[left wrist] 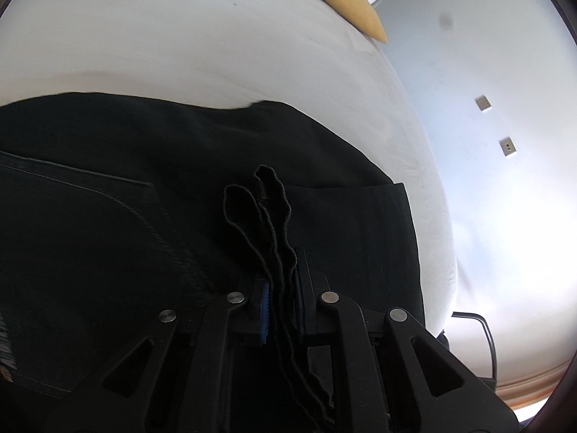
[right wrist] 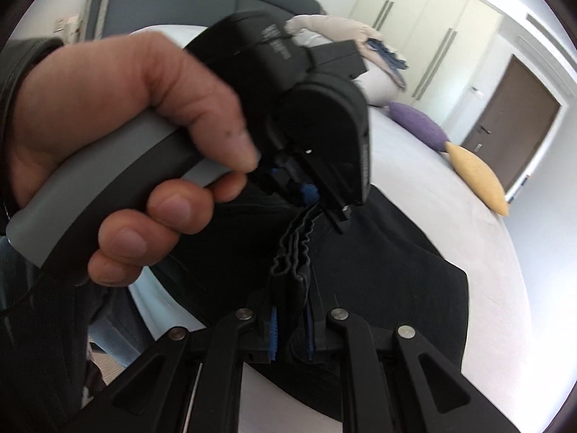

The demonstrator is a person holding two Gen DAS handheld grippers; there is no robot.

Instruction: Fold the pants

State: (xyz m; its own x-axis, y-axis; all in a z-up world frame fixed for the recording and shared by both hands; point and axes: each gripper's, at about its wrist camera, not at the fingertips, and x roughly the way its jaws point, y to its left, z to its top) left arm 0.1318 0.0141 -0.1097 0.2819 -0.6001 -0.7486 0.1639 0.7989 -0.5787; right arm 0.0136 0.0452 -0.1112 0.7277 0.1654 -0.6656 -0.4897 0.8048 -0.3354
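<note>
White bed [left wrist: 180,36] under black pants [left wrist: 144,180] | our left gripper [left wrist: 281,296] clamps bunched waistband | our right gripper [right wrist: 292,321] clamps it just beside the left

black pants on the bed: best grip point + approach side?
Grip the black pants at the bunched wavy hem edge, coming edge-on from the open side over the bed. The stacked layers stand up as a thin ridge, so two fingers can span them. Both the left hand-held gripper and right hand-held gripper are shut on that edge.
</note>
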